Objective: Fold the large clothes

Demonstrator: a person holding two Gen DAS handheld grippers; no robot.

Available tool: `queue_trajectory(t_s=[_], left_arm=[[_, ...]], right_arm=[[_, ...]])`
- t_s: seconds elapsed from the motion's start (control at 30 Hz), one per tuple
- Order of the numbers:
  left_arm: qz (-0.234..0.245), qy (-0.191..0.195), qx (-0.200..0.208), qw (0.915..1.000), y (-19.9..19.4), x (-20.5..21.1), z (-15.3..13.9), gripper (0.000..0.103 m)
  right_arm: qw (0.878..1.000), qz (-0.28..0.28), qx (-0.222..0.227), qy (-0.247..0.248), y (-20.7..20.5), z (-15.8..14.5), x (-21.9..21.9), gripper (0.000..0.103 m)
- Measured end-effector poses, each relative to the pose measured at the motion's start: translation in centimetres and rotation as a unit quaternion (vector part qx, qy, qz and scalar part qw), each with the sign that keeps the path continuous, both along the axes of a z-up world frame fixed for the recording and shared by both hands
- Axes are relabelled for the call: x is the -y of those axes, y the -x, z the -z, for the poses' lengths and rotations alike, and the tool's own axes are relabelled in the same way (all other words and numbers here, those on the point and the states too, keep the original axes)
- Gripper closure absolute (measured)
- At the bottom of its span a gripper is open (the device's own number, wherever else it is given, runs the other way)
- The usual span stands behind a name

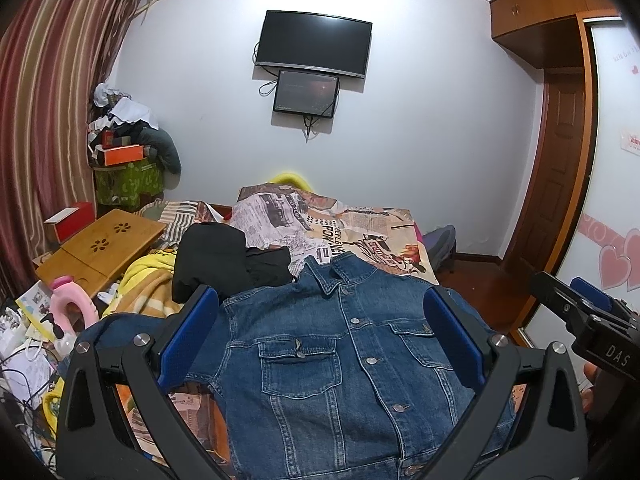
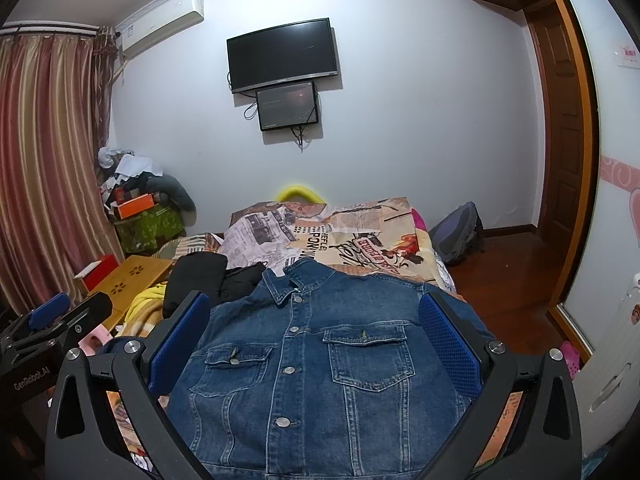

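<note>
The left gripper hung above the bed with its blue-padded fingers spread wide and nothing between them but air. The right gripper was the same, jaws fully apart and holding nothing, just beside the left one (each showed at the edge of the other's view).

Below both lay the denim jacket, front side up and buttoned, spread flat on the near part of the bed with its collar pointing toward the far wall. Its two chest pockets faced upward, and one sleeve trailed off to the left past the left gripper's finger.

The jacket rested on a newspaper-print bedspread. Just beyond the collar, on the left, sat a black garment in a heap, touching the jacket's shoulder edge. Further left stood a wooden lap desk on a yellow blanket. On the far wall hung a dark television with a smaller screen directly below it.
</note>
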State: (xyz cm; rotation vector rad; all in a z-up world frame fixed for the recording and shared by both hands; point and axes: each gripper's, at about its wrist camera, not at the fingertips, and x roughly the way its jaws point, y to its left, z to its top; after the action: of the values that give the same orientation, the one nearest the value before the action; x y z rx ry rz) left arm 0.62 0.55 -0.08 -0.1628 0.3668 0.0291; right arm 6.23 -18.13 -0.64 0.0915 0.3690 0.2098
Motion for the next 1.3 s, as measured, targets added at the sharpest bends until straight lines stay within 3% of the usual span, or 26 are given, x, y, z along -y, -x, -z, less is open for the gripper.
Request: queue_trajectory(t_s=[1.3], left_arm=[[0.000, 0.000, 0.000, 1.0000, -0.14, 0.15, 0.35, 0.000]], right_arm=[[1.000, -0.004, -0.006, 0.000, -0.25, 0.03, -0.17, 0.000]])
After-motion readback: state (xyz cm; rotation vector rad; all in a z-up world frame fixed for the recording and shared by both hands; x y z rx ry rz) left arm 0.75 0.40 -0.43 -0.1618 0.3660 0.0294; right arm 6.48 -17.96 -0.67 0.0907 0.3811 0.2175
